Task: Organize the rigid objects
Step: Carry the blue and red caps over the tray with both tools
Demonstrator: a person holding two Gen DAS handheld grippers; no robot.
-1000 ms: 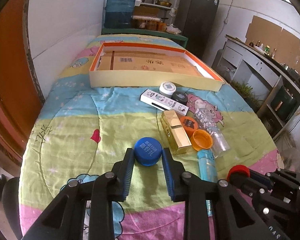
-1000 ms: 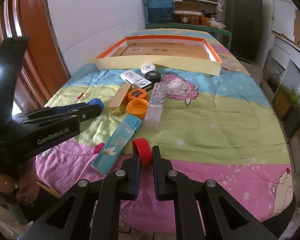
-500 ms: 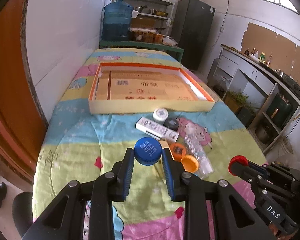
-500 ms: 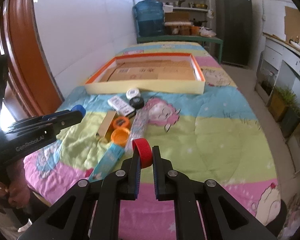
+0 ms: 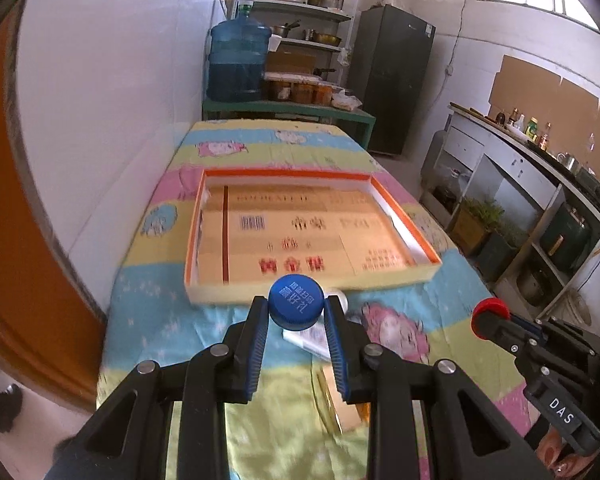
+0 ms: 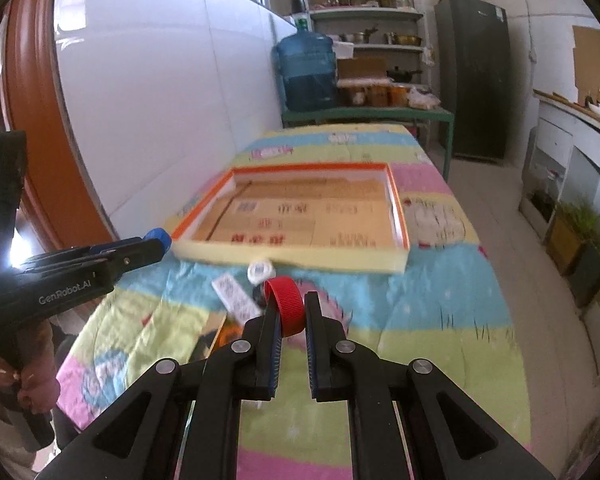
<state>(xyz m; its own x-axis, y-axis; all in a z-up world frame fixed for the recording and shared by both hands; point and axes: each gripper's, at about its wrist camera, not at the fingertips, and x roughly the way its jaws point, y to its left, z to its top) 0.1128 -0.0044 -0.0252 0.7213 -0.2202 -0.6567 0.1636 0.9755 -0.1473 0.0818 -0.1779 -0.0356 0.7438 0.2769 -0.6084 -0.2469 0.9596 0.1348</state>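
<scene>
My left gripper (image 5: 297,312) is shut on a blue bottle cap (image 5: 296,299) and holds it in the air just short of the near wall of the orange-rimmed cardboard box (image 5: 396,278). My right gripper (image 6: 291,314) is shut on a red ribbed cap (image 6: 287,304), held on edge above the quilt, short of the box (image 6: 340,259). The right gripper with the red cap (image 5: 490,307) shows at the right of the left wrist view; the left gripper with the blue cap (image 6: 159,236) shows at the left of the right wrist view.
On the quilt below lie a white patterned box (image 6: 236,298), a white round lid (image 6: 260,270), a black lid (image 6: 259,294) and a gold box (image 5: 340,404). A white wall runs along the left. A green table with a water jug (image 5: 238,66) stands behind.
Both grippers have lifted their caps off the quilt and moved forward toward the orange-rimmed box. The loose items now lie below and behind the fingertips.
</scene>
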